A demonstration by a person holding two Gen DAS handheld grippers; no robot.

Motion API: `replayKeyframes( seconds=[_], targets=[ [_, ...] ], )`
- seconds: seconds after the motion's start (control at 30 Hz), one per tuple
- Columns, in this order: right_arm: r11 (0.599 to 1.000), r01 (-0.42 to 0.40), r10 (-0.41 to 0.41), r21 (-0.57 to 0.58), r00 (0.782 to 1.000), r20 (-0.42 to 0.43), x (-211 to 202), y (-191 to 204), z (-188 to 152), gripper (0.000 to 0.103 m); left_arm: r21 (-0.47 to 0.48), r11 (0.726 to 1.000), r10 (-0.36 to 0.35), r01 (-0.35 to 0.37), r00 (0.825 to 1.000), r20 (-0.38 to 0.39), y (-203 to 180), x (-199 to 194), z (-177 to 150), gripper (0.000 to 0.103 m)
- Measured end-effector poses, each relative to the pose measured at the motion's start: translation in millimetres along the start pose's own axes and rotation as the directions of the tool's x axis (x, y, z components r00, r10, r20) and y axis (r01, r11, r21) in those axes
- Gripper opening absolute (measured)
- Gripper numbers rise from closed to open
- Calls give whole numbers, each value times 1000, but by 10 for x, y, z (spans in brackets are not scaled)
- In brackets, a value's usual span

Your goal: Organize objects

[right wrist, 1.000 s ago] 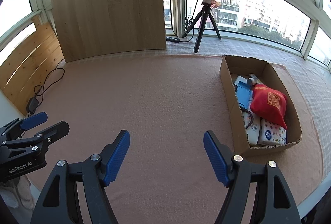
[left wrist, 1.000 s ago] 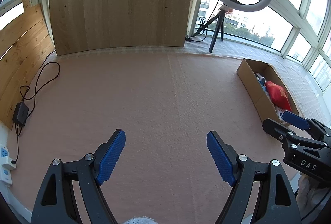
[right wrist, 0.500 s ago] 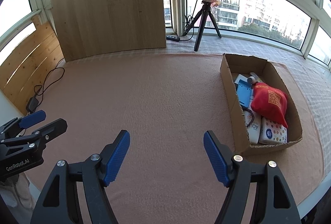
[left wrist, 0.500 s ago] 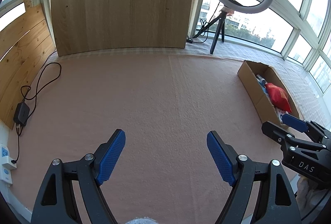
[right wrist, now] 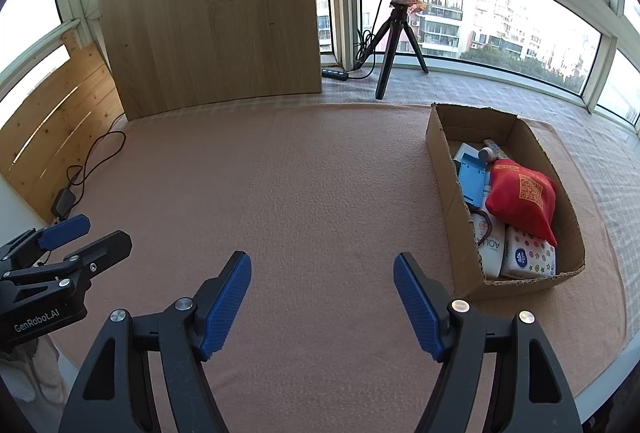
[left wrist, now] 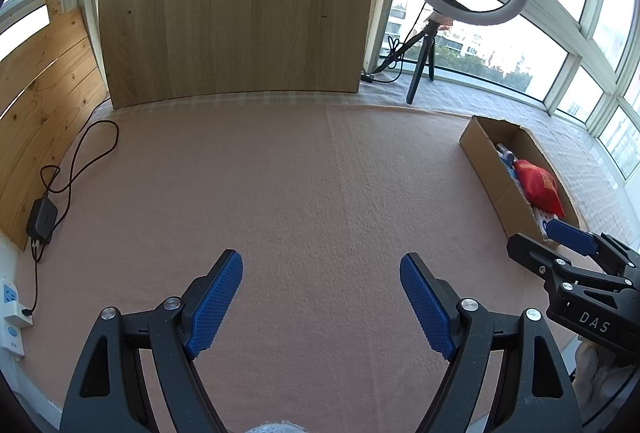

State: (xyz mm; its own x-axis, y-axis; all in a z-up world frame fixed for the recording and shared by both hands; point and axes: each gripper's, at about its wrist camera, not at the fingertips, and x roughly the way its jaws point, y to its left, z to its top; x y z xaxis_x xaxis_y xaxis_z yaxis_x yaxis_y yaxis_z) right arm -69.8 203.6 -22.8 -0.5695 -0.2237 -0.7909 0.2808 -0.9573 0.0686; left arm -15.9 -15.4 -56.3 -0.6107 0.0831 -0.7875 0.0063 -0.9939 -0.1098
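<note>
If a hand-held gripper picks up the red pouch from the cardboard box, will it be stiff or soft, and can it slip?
The red pouch looks puffy and rounded with a creased, tapering end, so it would probably squash and sag rather than stay stiff. It lies on top of other packs in the cardboard box, so it seems light. Its surface looks like cloth, so slipping seems unlikely.

Sunlit curved windows [right wrist: 520, 33], wooden board [left wrist: 236, 5], pink blanket [left wrist: 300, 193] underfoot.

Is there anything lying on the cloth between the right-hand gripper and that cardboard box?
No. In the right wrist view, only bare pink cloth lies between the open right gripper and the cardboard box.
</note>
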Motion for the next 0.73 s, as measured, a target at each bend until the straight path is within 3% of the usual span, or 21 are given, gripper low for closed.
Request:
replayKeyframes(
  seconds=[0.73],
  targets=[
    [1000,-1,1,-1,1000,-17,54,36,-21,70,3,1000,8,-8,1000,8,15,39,-15,84]
  ],
)
